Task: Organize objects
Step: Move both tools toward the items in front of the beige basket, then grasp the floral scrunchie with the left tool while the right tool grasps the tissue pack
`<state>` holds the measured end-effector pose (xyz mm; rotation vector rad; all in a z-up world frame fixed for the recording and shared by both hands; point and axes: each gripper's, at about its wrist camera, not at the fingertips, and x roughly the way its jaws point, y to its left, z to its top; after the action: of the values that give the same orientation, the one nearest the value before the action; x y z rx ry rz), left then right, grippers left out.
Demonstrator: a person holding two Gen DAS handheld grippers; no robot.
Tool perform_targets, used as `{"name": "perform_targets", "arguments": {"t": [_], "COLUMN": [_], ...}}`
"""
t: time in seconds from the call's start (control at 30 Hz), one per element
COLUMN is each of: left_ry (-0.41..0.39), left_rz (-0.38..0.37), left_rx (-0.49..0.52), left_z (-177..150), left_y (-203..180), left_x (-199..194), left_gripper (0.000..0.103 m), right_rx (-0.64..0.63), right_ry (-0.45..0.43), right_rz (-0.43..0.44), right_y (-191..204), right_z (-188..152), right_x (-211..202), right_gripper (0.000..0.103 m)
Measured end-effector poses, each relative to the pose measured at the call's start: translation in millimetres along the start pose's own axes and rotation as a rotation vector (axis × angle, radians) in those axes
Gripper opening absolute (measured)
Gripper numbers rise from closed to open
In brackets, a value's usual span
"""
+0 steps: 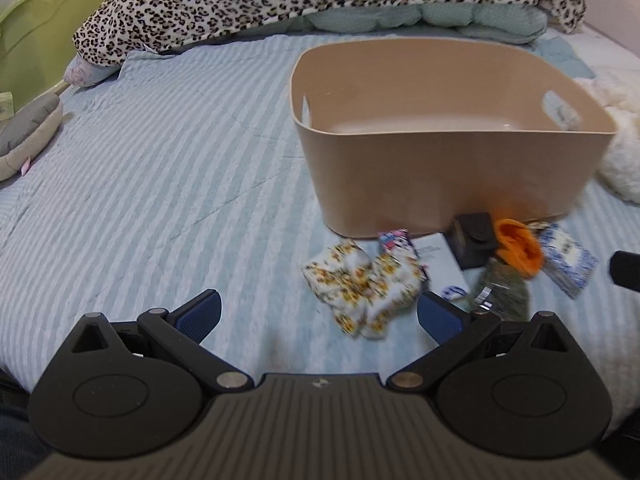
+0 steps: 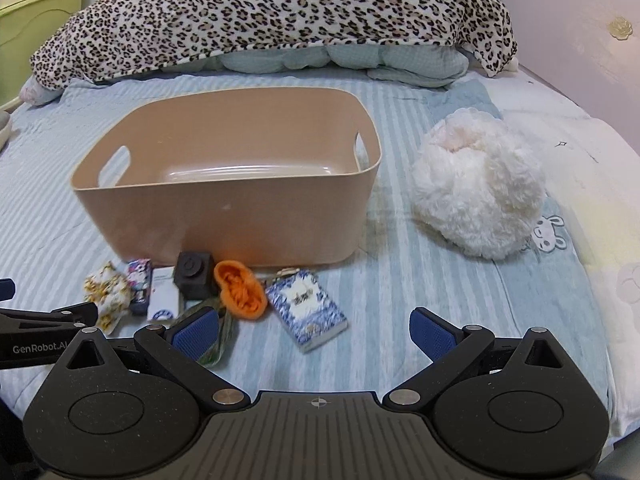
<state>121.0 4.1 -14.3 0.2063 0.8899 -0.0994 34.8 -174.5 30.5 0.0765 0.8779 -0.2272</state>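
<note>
An empty tan plastic bin (image 1: 460,168) (image 2: 224,216) stands on the striped bed. In front of it lie small items: a floral cloth (image 1: 364,292) (image 2: 106,292), a black cube (image 1: 474,240) (image 2: 194,274), an orange knitted piece (image 1: 518,246) (image 2: 240,290), a blue-white tissue pack (image 1: 568,258) (image 2: 306,310), a white card (image 2: 162,294), a small printed pack (image 2: 140,284) and a clear bag of greenish stuff (image 1: 500,294). My left gripper (image 1: 318,314) is open and empty, just short of the floral cloth. My right gripper (image 2: 314,330) is open and empty, near the tissue pack.
A leopard-print blanket (image 2: 272,16) over pillows lies at the bed's head. A fluffy white plush (image 2: 478,192) sits right of the bin. A green headboard (image 1: 44,28) and a grey cushion (image 1: 24,136) are at the left. A pink wall (image 2: 580,32) is at the right.
</note>
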Motion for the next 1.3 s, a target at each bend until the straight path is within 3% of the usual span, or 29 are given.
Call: {"name": "perform_targets", "arguments": {"t": [0.2, 0.47, 0.6, 0.77, 0.9, 0.97, 1.0, 1.13, 1.2, 1.23, 1.3], "left_ry": [0.062, 0.102, 0.120, 0.120, 0.121, 0.122, 0.119, 0.096, 0.090, 0.089, 0.091], "left_rz": [-0.038, -0.174, -0.229, -0.246, -0.246, -0.248, -0.246, -0.254, -0.272, -0.284, -0.301], "left_rx": [0.002, -0.005, -0.002, 0.007, 0.017, 0.028, 0.028, 0.030, 0.023, 0.017, -0.004], "left_z": [12, 13, 11, 6, -1, -5, -6, -11, -13, -14, -16], "left_y": [11, 28, 34, 40, 41, 41, 42, 45, 49, 52, 58], "left_x": [37, 71, 82, 87, 84, 81, 79, 66, 61, 58, 55], "left_gripper": [0.103, 0.103, 0.103, 0.103, 0.103, 0.103, 0.101, 0.076, 0.051, 0.045, 0.019], "right_rx": [-0.001, 0.003, -0.016, -0.066, -0.076, -0.087, -0.087, -0.073, -0.054, -0.040, -0.006], "right_ry": [0.055, 0.187, 0.213, 0.200, 0.184, 0.172, 0.168, 0.159, 0.158, 0.158, 0.156], "right_rz": [-0.028, -0.038, -0.020, -0.024, 0.008, 0.023, 0.036, 0.053, 0.063, 0.069, 0.082], "right_y": [-6, -15, -14, -6, -2, 0, 1, 2, -1, -2, -7], "right_z": [8, 2, -1, -5, -6, -7, -8, -9, -11, -12, -13], "right_x": [31, 83, 98, 107, 105, 102, 100, 93, 88, 86, 81], "right_gripper": [0.103, 0.099, 0.096, 0.090, 0.078, 0.066, 0.055, 0.044, 0.044, 0.044, 0.044]}}
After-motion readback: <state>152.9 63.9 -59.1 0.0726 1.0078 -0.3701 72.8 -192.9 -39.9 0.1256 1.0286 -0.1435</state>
